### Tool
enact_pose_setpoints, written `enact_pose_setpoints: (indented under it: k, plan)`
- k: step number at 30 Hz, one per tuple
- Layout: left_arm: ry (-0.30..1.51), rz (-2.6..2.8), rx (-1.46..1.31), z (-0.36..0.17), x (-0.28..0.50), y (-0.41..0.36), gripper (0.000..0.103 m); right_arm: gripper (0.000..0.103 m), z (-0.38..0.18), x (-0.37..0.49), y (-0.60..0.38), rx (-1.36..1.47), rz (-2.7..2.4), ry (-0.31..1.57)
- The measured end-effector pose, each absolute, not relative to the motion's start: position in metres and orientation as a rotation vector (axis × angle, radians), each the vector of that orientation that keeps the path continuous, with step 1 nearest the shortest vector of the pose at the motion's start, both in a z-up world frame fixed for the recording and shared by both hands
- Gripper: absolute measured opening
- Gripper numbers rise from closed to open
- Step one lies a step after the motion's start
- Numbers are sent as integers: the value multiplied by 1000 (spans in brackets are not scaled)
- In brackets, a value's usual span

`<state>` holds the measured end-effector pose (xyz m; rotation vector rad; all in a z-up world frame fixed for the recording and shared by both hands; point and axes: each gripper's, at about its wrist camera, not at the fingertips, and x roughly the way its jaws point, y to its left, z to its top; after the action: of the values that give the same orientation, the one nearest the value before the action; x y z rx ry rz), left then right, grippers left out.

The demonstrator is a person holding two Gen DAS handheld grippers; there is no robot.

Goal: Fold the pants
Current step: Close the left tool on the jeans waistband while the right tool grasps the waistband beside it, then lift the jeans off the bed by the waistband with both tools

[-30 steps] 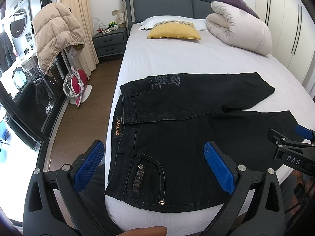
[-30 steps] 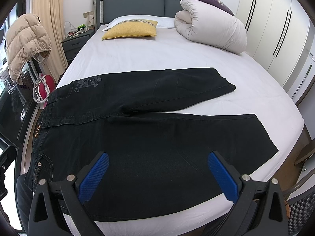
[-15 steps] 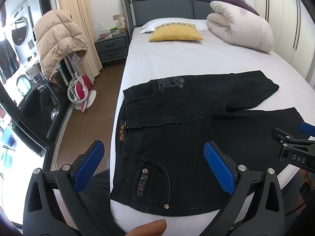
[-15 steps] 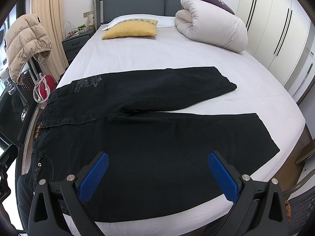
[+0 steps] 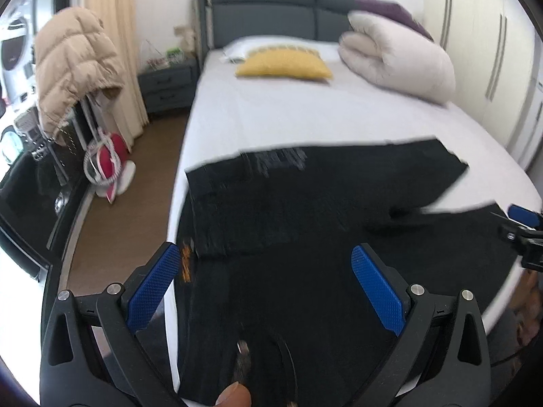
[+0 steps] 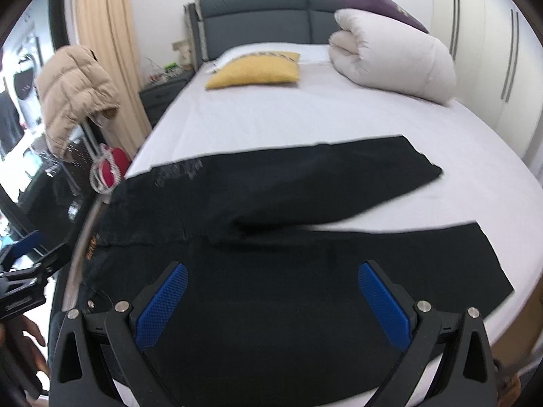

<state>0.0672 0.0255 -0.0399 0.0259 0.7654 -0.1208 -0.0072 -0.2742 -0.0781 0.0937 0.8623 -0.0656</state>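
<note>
Black jeans (image 5: pixel 305 224) lie flat on the white bed (image 5: pixel 305 115), waistband at the left edge, both legs spread to the right. They also show in the right wrist view (image 6: pixel 288 271). My left gripper (image 5: pixel 268 288) is open and empty, low over the waistband and front pocket at the near left corner. My right gripper (image 6: pixel 271 302) is open and empty, low over the near leg. The right gripper's tip shows at the right edge of the left wrist view (image 5: pixel 522 234). Both views are motion blurred.
A yellow pillow (image 5: pixel 285 64) and a rolled white duvet (image 5: pixel 397 64) lie at the head of the bed. A beige puffer jacket (image 5: pixel 71 68) hangs on a rack at the left, beside a nightstand (image 5: pixel 166 84). White wardrobes (image 6: pixel 492 51) stand at the right.
Both grippers have moved forward and down toward the jeans, which now fill more of each view. Both stay open.
</note>
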Motion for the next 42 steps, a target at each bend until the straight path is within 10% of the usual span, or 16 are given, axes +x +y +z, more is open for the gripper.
enact_pose_setpoints:
  k: [9, 15, 27, 34, 42]
  plan:
    - [921, -77, 37, -69, 228, 63, 103, 102, -84, 57, -300, -13, 97, 872]
    - [1069, -365, 232, -106, 355, 59, 103, 79, -96, 109, -302, -150, 309, 927]
    - [1350, -586, 349, -190, 435, 44, 82, 70, -119, 176, -285, -216, 530, 983]
    - [1350, -626, 327, -187, 437, 36, 13, 56, -127, 215, -259, -282, 590, 996]
    - [1110, -589, 442, -155, 385, 31, 5, 53, -127, 269, -229, -383, 643, 1008]
